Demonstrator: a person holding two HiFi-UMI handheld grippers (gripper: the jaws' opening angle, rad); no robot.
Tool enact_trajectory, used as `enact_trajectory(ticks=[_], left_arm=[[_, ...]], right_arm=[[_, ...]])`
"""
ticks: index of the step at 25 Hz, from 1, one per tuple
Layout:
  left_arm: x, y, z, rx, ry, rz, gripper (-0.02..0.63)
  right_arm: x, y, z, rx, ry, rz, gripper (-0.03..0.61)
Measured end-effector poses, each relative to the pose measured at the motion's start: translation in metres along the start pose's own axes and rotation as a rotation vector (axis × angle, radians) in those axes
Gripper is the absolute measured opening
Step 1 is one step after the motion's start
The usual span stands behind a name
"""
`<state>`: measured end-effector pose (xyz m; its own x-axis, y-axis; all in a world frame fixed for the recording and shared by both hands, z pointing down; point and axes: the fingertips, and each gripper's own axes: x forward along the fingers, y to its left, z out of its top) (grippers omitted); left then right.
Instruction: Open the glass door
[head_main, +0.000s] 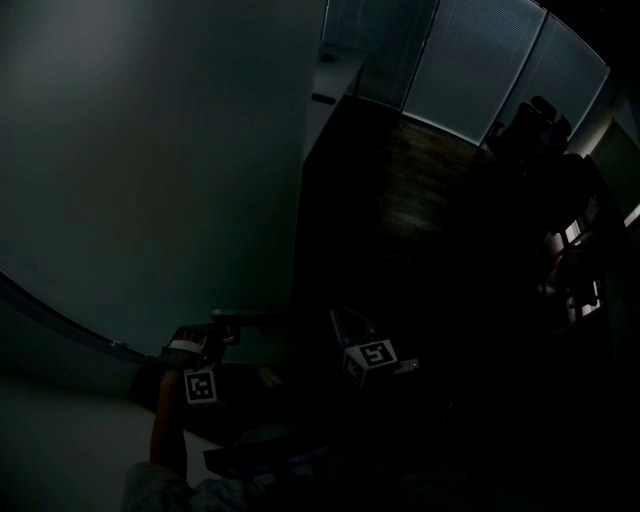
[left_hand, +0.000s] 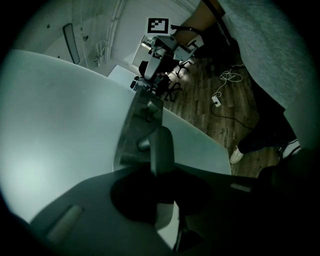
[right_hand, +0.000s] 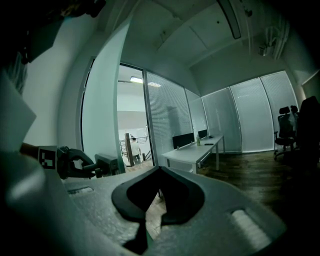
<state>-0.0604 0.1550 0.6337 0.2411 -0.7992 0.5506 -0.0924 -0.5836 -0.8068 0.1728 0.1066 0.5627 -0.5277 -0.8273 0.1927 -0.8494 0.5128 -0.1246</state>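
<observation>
Glass door (left_hand: 55, 130) pane at left. Door handle (left_hand: 161, 145): long axis up view, pointing away from left gripper (left_hand: 162, 172), clamped in its jaws. Right gripper (right_hand: 150, 220): narrow, empty.

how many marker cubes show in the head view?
2. One marker cube sits low left, beside the glass door; the other is right of it, nearer centre. The view is dark; more may be hidden.
</observation>
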Motion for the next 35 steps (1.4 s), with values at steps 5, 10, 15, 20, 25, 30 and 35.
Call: enact_trajectory(ticks=[5, 10, 15, 20, 25, 30, 35], left_arm=[[-0.0037, 0.0015, 0.0019, 0.000, -0.007, -0.001, 0.067], [-0.0058, 0.0007, 0.0021, 0.009, -0.007, -0.004, 0.068], [-0.0062, 0.0003, 0.0017, 0.005, 0.001, -0.010, 0.067], [-0.0068, 0.0005, 0.0025, 0.006, -0.004, -0.007, 0.067], [-0.0067, 0.0001, 0.0021, 0.008, -0.008, -0.005, 0.069], [-0.0069, 0.0022, 0.0022, 0.005, 0.000, -0.016, 0.072], [-0.0043, 0.0021, 0.0027, 0.002, 0.020, -0.014, 0.075]], right_arm=[[0.0026, -0.0005, 0.0028, 0.004, -0.001, 0.001, 0.002], [0.0057, -0.0002, 0.0053, 0.006, -0.006, 0.005, 0.002], [0.0041, 0.0017, 0.0051, 0.010, -0.005, 0.006, 0.002], [0.0016, -0.0018, 0.0056, 0.009, -0.005, -0.003, 0.002], [0.0023, -0.0021, 0.0041, 0.008, -0.004, -0.002, 0.002], [0.0019, 0.0005, 0.0046, 0.009, -0.006, 0.005, 0.002], [-0.0002, -0.0029, 0.0041, 0.017, -0.007, 0.000, 0.002]])
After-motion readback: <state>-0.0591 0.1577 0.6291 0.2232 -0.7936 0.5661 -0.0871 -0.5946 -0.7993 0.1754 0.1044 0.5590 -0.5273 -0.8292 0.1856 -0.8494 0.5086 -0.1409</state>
